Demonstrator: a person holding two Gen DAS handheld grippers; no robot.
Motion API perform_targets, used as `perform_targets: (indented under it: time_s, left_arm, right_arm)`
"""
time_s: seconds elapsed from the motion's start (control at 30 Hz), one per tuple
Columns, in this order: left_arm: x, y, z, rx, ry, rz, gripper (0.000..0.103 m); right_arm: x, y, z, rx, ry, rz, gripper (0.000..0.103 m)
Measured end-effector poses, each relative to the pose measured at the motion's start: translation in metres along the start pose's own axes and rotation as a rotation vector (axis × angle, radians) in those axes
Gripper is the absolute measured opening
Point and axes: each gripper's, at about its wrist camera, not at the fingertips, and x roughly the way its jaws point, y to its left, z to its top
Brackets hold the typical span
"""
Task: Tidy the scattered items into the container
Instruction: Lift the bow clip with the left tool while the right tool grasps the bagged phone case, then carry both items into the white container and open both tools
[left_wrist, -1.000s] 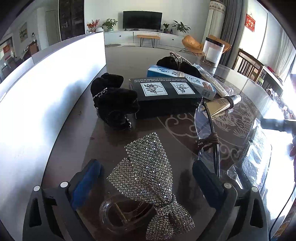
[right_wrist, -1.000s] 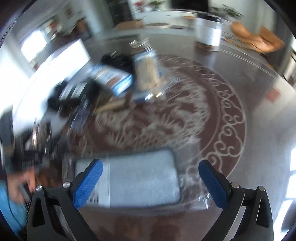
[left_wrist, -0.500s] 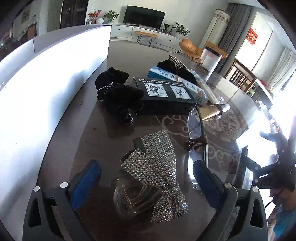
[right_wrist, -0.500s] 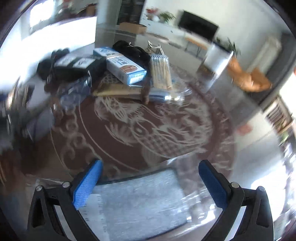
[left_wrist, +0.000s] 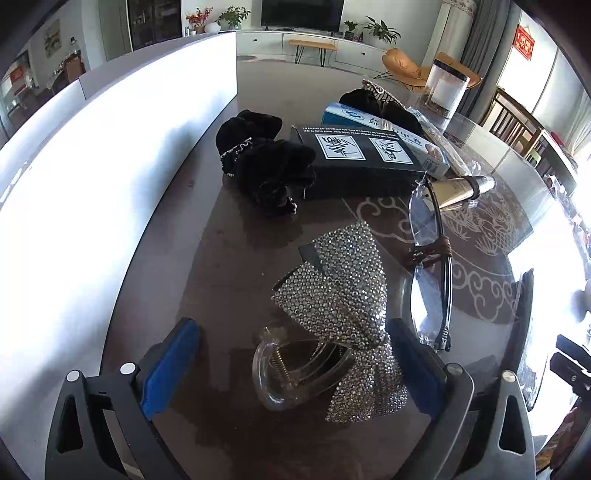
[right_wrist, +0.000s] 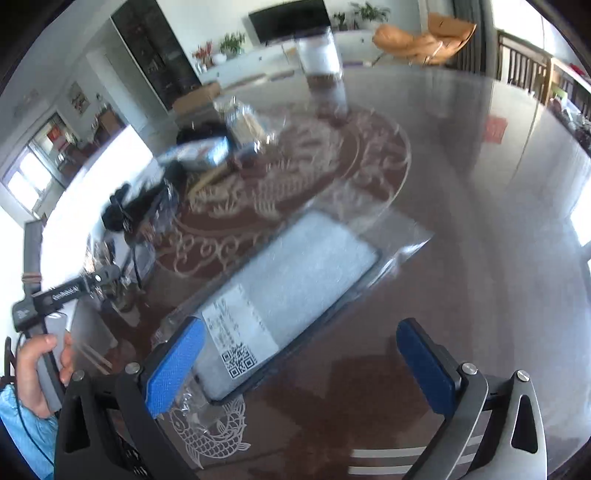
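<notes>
Up close in the left wrist view, the left gripper (left_wrist: 291, 363) gapes wide and empty, its blue pads flanking a rhinestone bow clip (left_wrist: 341, 310) on the table (left_wrist: 159, 266) without touching it. Farther off lies a black box (left_wrist: 364, 162) with two white signature labels and unreadable upside-down print.

Over in the right wrist view, the right gripper (right_wrist: 299, 363) also gapes empty; its left pad overlaps a bagged grey pack (right_wrist: 291, 291) bearing a QR-code label.

Rhinestone bow clip (left_wrist: 343, 314) flat; glasses (left_wrist: 430, 266) beside; bagged pad (right_wrist: 295, 291), perhaps.
</notes>
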Motion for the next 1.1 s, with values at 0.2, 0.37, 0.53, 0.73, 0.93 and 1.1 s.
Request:
perform_targets:
  time_s: [0.2, 0.37, 0.53, 0.73, 0.93, 1.1]
  left_arm:
    - [0.003, 0.002, 0.008, -0.030, -0.019, -0.022, 0.101]
    - [0.006, -0.004, 0.007, -0.023, -0.015, 0.039, 0.101]
    - [0.006, -0.013, 0.001, 0.031, -0.004, 0.107, 0.098]
    - [-0.013, -0.008, -0.002, 0.022, -0.058, -0.003, 0.050]
    - [-0.043, -0.024, -0.020, 0.087, -0.085, -0.035, 0.050]
    - [-0.063, -0.021, -0.029, 0.035, -0.094, -0.105, 0.050]
  right_arm:
    - [0.040, 0.044, 0.021, -0.120, -0.010, 0.047, 0.103]
    - [0.066, 0.078, 0.047, -0.215, -0.016, 0.025, 0.103]
    - [0.076, 0.099, 0.028, -0.386, -0.038, -0.076, 0.103]
    - [0.062, 0.081, 0.019, -0.440, -0.055, -0.032, 0.080]
    - [0.038, 0.065, 0.015, -0.429, -0.037, 0.043, 0.078]
    - [0.005, 0.049, 0.019, -0.369, -0.062, 0.092, 0.078]
